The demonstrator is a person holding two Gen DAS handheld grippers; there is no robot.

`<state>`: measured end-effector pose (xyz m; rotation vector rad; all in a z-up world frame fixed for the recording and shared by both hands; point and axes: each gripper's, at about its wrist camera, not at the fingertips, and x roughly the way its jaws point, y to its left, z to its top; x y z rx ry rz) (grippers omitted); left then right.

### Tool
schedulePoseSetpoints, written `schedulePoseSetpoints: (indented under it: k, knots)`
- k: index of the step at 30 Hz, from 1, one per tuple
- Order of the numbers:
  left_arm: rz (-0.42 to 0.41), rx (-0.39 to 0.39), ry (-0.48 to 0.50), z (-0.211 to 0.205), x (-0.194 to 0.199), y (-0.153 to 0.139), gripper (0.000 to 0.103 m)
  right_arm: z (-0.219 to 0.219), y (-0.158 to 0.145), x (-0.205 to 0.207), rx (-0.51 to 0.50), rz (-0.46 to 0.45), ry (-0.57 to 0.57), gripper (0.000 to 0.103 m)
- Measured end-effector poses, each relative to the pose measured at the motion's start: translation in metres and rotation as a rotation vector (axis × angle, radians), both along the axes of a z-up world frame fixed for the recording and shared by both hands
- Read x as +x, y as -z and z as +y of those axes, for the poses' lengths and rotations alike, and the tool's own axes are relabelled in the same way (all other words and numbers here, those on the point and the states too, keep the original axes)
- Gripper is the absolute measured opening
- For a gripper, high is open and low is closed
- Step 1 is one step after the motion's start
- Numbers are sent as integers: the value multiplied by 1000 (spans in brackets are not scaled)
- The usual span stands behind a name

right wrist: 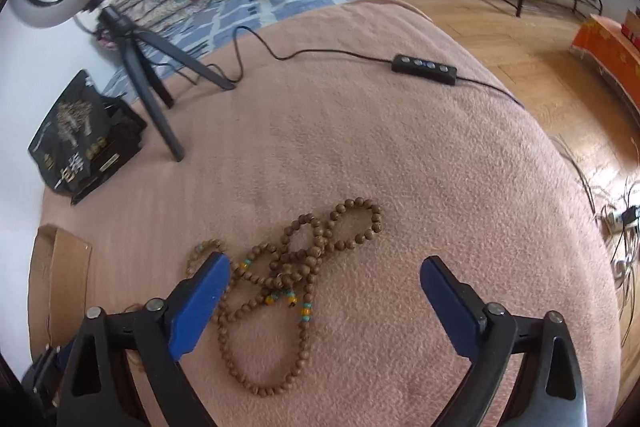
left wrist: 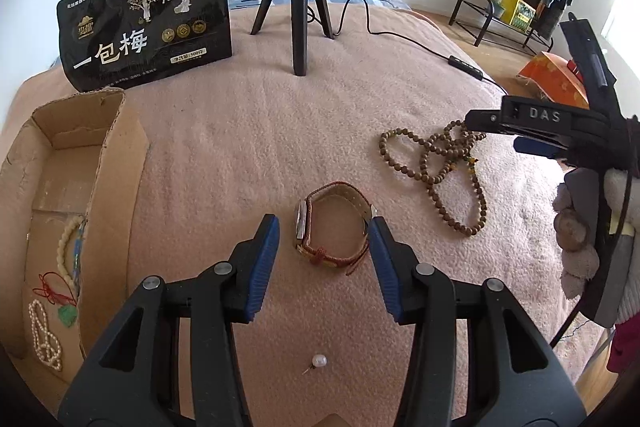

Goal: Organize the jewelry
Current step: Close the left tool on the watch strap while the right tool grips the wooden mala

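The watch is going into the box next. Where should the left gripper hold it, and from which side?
Come down from above and pinch across the standing loop of the watch: one finger outside the case, one outside the buckle side. The open left gripper already straddles it, and the strap stands on edge.
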<state>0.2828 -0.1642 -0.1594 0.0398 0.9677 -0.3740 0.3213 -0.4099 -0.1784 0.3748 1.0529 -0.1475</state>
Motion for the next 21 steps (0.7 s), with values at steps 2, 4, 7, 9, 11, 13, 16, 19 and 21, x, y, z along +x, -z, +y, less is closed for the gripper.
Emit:
schedulePoseSetpoints:
  k: [2, 4, 7, 9, 11, 13, 16, 19, 21]
  knots:
    - [1, 5, -4, 1, 4, 2, 48, 2, 7, 6, 16, 15, 11, 90]
    - [6, 3, -13, 3, 8, 4, 47, 4, 11, 10, 18, 20, 16, 90]
    - [14, -2, -28, 6, 14, 7, 48, 10, 16, 17, 18, 28, 23, 90]
    - [19, -5, -32, 6, 18, 9, 47, 14, 20, 23, 9, 47, 30, 90]
    - [22, -4, -34, 5, 20, 11, 47, 18, 25, 29, -12, 71, 33, 90]
    - [25, -2, -37, 5, 22, 14, 47, 21, 28, 33, -44, 85, 38, 90]
    - [37, -1, -40, 5, 26, 18, 47, 25, 30, 37, -77, 102, 32, 90]
    - [52, -7, -33, 4, 28, 22, 47, 33, 33, 41, -138, 130, -8, 90]
    - [60, -5, -33, 3, 29, 26, 47, 36, 34, 40, -164, 137, -31, 89]
